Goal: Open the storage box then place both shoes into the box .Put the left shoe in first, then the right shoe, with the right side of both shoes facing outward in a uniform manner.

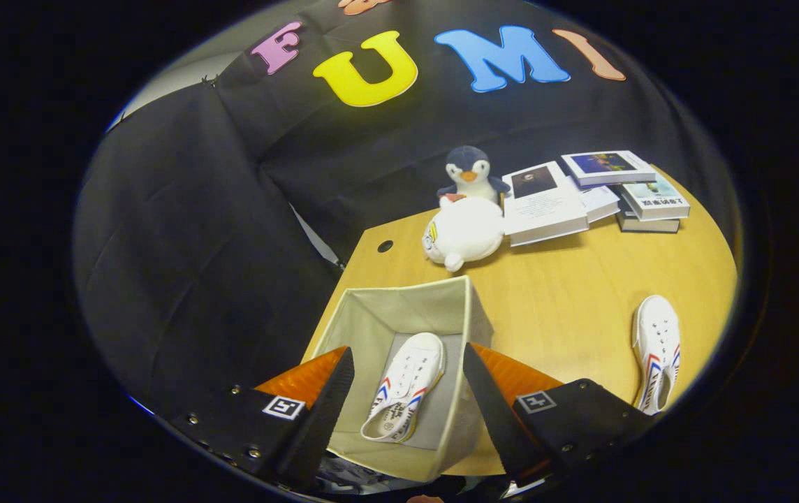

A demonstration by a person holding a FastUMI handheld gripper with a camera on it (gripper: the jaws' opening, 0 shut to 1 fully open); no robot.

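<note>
Two shoes show: one shoe (403,395) lies inside the box (406,307), the other shoe (656,349) rests on the counter (567,293), well apart from the box and off to the right of the gripper (408,374).

The gripper hangs above the box with its fingers spread wide and nothing between them but air; neither finger touches the shoe or the box walls as far as can be seen. The shoe in the box shows between the two fingers, below them, lying on the grey floor of the box with its toe pointing away toward the far wall and its laces up. It is white with red and blue stripes on its side.

The box is open-topped, made of pale fabric, and stands at the near left corner of the counter. The shoe on the counter is of the same kind, toe pointing away, its open heel end nearest.

Beyond the box, a white plush (464,234) lies on the counter, and just behind it sits a penguin (471,175) upright against the wall. To their right are several books (591,195), some stacked, some overlapping.
</note>
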